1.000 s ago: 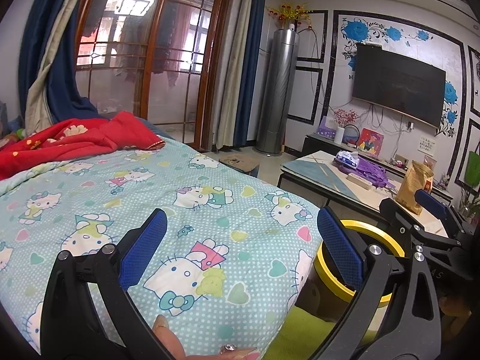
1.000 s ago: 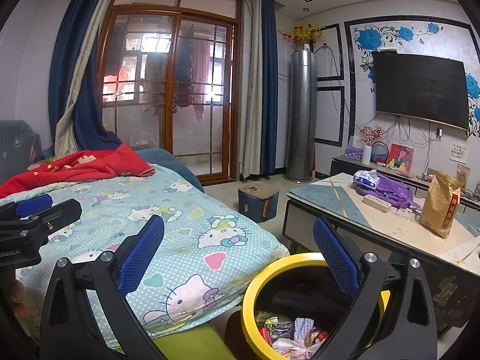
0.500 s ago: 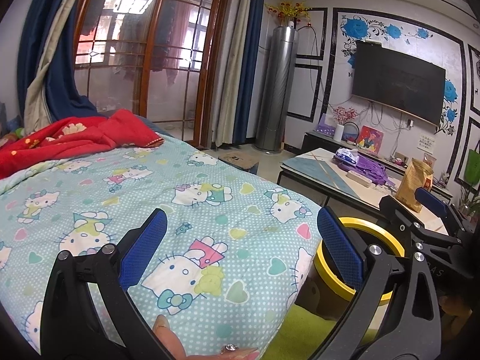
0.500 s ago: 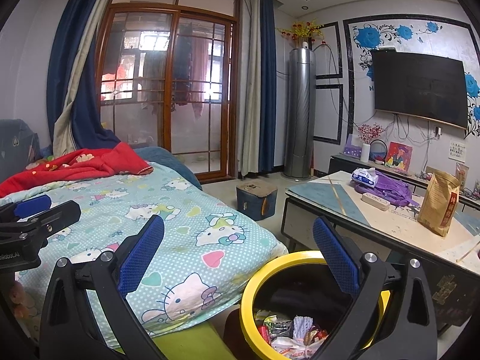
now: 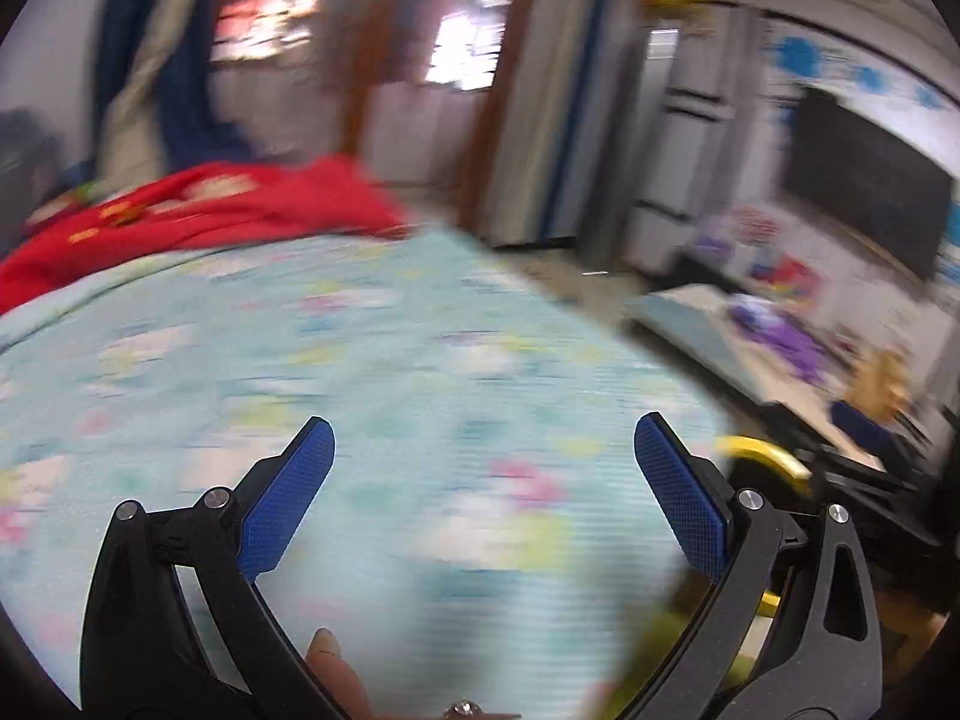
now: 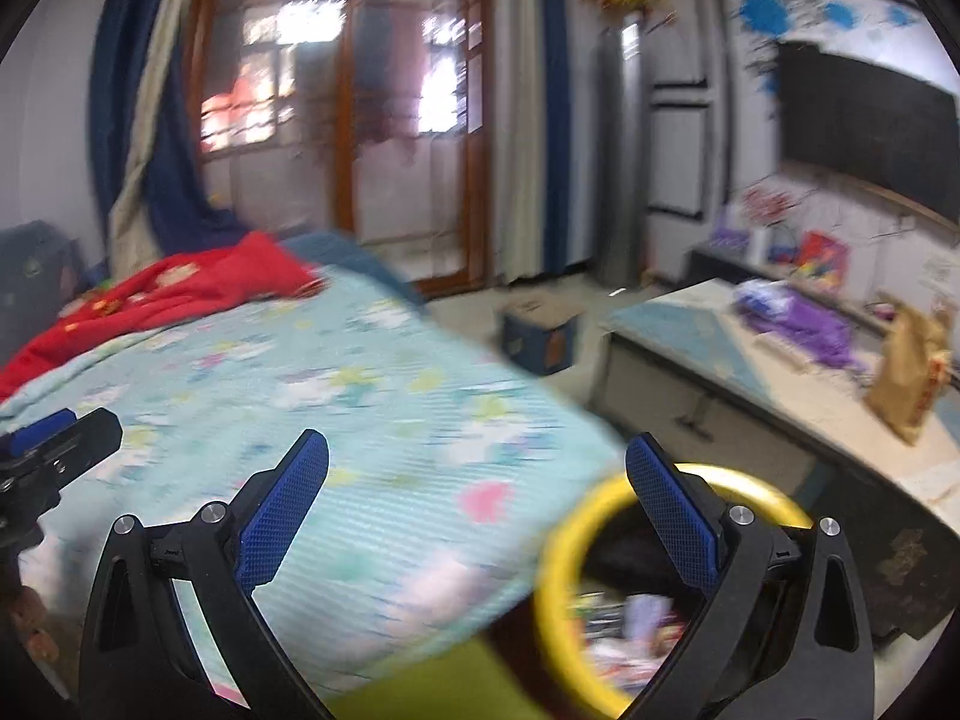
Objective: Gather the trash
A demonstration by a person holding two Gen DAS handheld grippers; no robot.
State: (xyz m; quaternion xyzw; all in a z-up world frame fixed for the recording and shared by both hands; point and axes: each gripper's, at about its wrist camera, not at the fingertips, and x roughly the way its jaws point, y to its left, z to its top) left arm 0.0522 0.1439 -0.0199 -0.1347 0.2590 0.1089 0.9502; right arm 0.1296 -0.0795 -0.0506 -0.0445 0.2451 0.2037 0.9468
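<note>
Both views are blurred by motion. A yellow-rimmed trash bin (image 6: 555, 588) stands low right beside the bed, with several wrappers (image 6: 624, 636) inside. My right gripper (image 6: 477, 504) is open and empty, its right finger over the bin's rim. My left gripper (image 5: 483, 492) is open and empty above the light blue bedspread (image 5: 372, 396). In the left wrist view a piece of the bin's rim (image 5: 762, 456) shows at the right. I see no loose trash on the bed.
A red blanket (image 6: 162, 294) lies at the bed's far end. A low table (image 6: 798, 396) at right carries a brown paper bag (image 6: 912, 372) and a purple bag (image 6: 810, 324). A small blue box (image 6: 540, 336) sits on the floor beyond the bed.
Both cameras have swung to the right and both views have gone blurry. The scene has slid left in the frames. Both grippers stay open and empty.
</note>
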